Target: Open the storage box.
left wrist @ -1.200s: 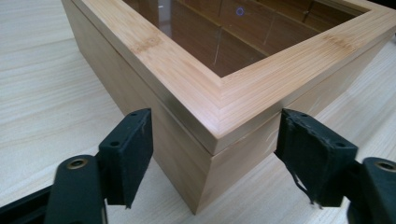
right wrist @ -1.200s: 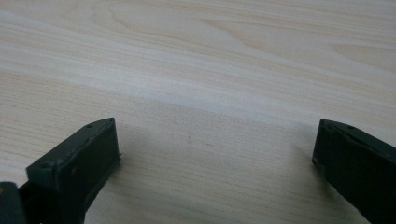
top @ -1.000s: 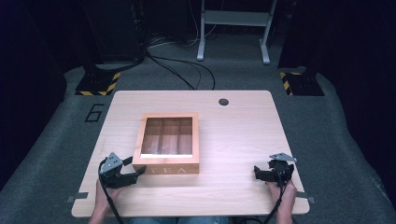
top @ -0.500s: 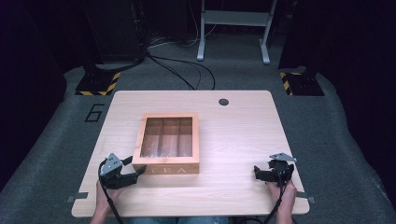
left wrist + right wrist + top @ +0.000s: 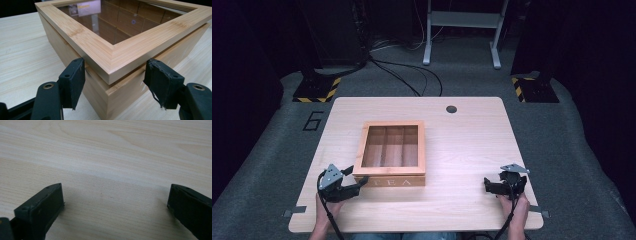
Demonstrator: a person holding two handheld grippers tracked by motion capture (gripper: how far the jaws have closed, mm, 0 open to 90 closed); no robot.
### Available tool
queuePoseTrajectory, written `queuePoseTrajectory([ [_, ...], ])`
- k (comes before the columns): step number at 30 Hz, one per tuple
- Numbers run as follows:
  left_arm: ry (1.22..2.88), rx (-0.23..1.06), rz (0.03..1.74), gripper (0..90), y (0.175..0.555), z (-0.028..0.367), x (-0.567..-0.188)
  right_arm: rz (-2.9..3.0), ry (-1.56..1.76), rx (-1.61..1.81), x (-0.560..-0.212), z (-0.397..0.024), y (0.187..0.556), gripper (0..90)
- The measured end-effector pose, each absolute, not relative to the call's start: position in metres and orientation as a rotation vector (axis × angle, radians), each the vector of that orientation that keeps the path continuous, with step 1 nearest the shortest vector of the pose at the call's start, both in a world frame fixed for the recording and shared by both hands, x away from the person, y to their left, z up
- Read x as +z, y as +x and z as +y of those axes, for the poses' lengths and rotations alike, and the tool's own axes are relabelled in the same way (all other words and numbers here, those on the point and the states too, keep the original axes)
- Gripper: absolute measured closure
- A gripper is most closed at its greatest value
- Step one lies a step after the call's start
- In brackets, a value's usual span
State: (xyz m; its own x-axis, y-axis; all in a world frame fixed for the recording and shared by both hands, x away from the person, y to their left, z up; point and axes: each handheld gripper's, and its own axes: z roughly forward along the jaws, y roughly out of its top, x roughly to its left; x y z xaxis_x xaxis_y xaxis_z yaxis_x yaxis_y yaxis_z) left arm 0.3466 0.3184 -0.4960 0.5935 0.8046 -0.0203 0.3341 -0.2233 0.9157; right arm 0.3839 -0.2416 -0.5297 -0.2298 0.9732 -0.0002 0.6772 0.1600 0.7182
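A bamboo tea box (image 5: 392,152) with a glass-windowed lid stands in the middle of the table, its front marked TEA. My left gripper (image 5: 354,178) sits at the box's front left corner. In the left gripper view that corner (image 5: 110,75) lies between the jaws, and both pads (image 5: 75,80) touch the box's sides at the seam under the lid. My right gripper (image 5: 490,185) rests low near the table's front right, well away from the box. Its jaws stand wide apart over bare wood (image 5: 112,195) with nothing between them.
The light wooden table (image 5: 472,145) has a round cable hole (image 5: 451,109) at its back edge. Grey carpet surrounds it, with cables, a metal stand (image 5: 462,30) and black-and-yellow striped bases (image 5: 314,92) behind.
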Motion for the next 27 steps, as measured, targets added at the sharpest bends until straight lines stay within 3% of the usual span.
queuePoseTrajectory([
  [23,1.743,0.689,0.96,35.5,0.358,0.313,-0.489,1.974,1.565,0.832,-0.53,-0.241,0.384,0.0],
  [27,1.738,0.77,0.935,35.3,0.361,0.313,-0.48,1.972,1.565,0.834,-0.53,-0.241,0.384,0.0],
])
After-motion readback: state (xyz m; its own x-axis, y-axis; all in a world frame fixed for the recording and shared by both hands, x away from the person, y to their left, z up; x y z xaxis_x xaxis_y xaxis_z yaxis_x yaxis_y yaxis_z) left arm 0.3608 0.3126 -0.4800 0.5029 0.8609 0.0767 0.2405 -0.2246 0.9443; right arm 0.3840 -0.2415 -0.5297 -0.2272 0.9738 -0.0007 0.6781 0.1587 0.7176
